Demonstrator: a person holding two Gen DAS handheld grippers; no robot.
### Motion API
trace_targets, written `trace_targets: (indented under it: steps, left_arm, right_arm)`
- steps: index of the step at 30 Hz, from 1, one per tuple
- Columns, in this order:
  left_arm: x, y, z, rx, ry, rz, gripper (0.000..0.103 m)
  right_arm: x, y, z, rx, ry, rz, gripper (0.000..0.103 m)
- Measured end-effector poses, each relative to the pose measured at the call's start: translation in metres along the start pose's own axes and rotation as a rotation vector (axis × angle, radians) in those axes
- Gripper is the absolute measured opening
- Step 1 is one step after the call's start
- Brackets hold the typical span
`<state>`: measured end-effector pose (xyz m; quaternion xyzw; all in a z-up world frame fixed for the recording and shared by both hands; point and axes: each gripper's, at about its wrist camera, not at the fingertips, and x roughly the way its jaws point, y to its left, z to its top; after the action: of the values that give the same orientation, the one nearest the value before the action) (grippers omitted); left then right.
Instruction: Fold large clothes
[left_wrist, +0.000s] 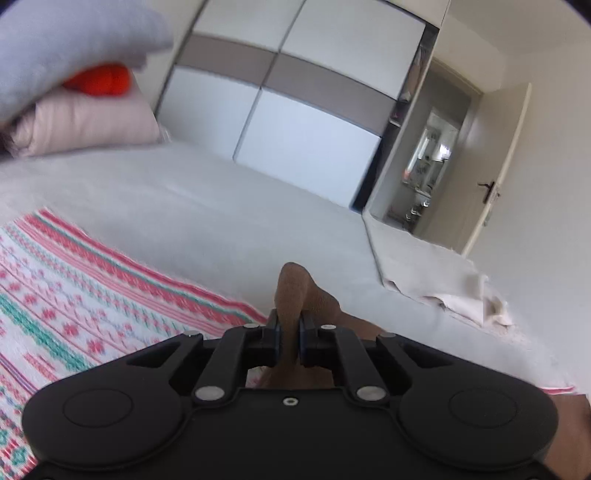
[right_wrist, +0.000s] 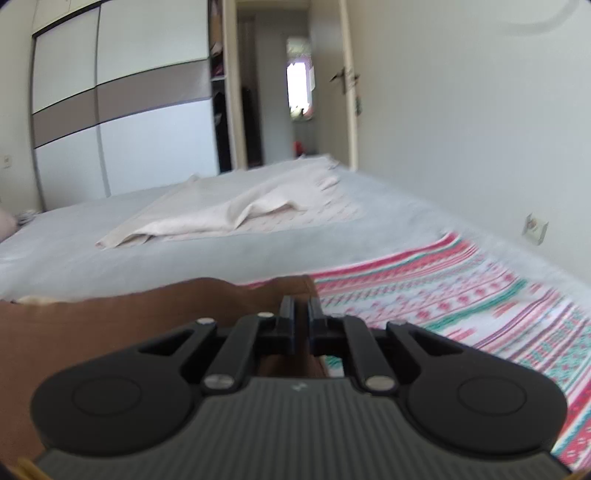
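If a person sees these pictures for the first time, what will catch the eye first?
Probably the brown cloth, pinched in the left gripper and also in the right gripper, low in the middle of both views. Next comes the patterned blanket in red and green, spread on the bed under the cloth. A beige cloth lies rumpled farther back, toward the wardrobe.

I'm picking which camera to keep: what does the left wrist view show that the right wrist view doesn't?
Only the left wrist view: stacked pillows with something orange between them. Only the right wrist view: the cream cloth fully spread, and a wall socket. Both: the brown garment pinched in closed fingers, the patterned blanket, the wardrobe.
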<state>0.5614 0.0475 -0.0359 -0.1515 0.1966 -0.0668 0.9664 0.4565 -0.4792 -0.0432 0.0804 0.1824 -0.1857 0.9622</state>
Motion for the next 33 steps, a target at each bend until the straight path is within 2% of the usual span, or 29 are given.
trace_targets:
  steps: [1, 2, 4, 6, 10, 11, 12, 13, 15, 17, 20, 24, 26, 29, 31, 33]
  left_arm:
    - [0.008, -0.002, -0.005, 0.037, 0.022, 0.038, 0.01]
    - [0.018, -0.002, -0.012, 0.054, 0.064, 0.06, 0.011]
    - [0.042, 0.002, -0.023, 0.046, 0.158, 0.131, 0.018]
    - [0.048, 0.003, -0.023, 0.033, 0.163, 0.187, 0.028]
    - [0.033, -0.009, -0.015, 0.095, 0.138, 0.269, 0.033]
    - [0.024, -0.013, -0.012, 0.106, 0.123, 0.286, 0.042]
    - [0.014, -0.019, -0.011, 0.118, 0.114, 0.283, 0.053]
    - [0.0, -0.022, -0.009, 0.127, 0.1, 0.263, 0.056]
    - [-0.03, -0.03, -0.006, 0.141, 0.082, 0.198, 0.063]
    - [-0.059, -0.041, -0.007, 0.157, 0.09, 0.133, 0.066]
    - [-0.101, -0.053, -0.015, 0.184, 0.095, 0.033, 0.076]
    - [-0.135, -0.057, -0.041, 0.194, 0.13, -0.049, 0.076]
    - [-0.14, -0.053, -0.058, 0.201, 0.181, -0.039, 0.076]
    - [-0.139, -0.029, -0.085, 0.194, 0.254, 0.035, 0.076]
    - [-0.148, -0.021, -0.096, 0.27, 0.242, 0.034, 0.077]
    - [-0.158, -0.027, -0.098, 0.388, 0.233, 0.114, 0.077]
  right_arm:
    - [0.006, 0.002, -0.002, -0.023, 0.019, -0.059, 0.0]
    - [0.015, -0.001, -0.006, -0.008, 0.056, -0.076, 0.0]
    - [0.033, -0.011, -0.015, 0.059, 0.165, -0.075, 0.0]
    - [0.042, -0.021, -0.023, 0.119, 0.223, -0.066, 0.0]
    - [0.022, -0.028, -0.016, 0.15, 0.17, -0.062, 0.004]
    - [0.013, -0.029, -0.012, 0.141, 0.156, -0.067, 0.007]
    - [0.002, -0.028, -0.009, 0.128, 0.14, -0.058, 0.02]
    - [-0.01, -0.028, -0.005, 0.111, 0.125, -0.045, 0.037]
    - [-0.035, -0.023, 0.002, 0.083, 0.083, -0.017, 0.051]
    - [-0.063, -0.015, 0.007, 0.043, 0.067, 0.032, 0.052]
    - [-0.109, 0.001, 0.001, 0.012, 0.047, 0.105, 0.056]
    - [-0.158, 0.023, -0.017, -0.019, 0.062, 0.202, 0.059]
    - [-0.173, 0.032, -0.032, -0.031, 0.095, 0.232, 0.059]
    - [-0.18, 0.034, -0.055, 0.003, 0.2, 0.262, 0.059]
    - [-0.174, 0.022, -0.07, 0.053, 0.29, 0.255, 0.058]
    - [-0.177, 0.007, -0.079, 0.06, 0.289, 0.196, 0.052]
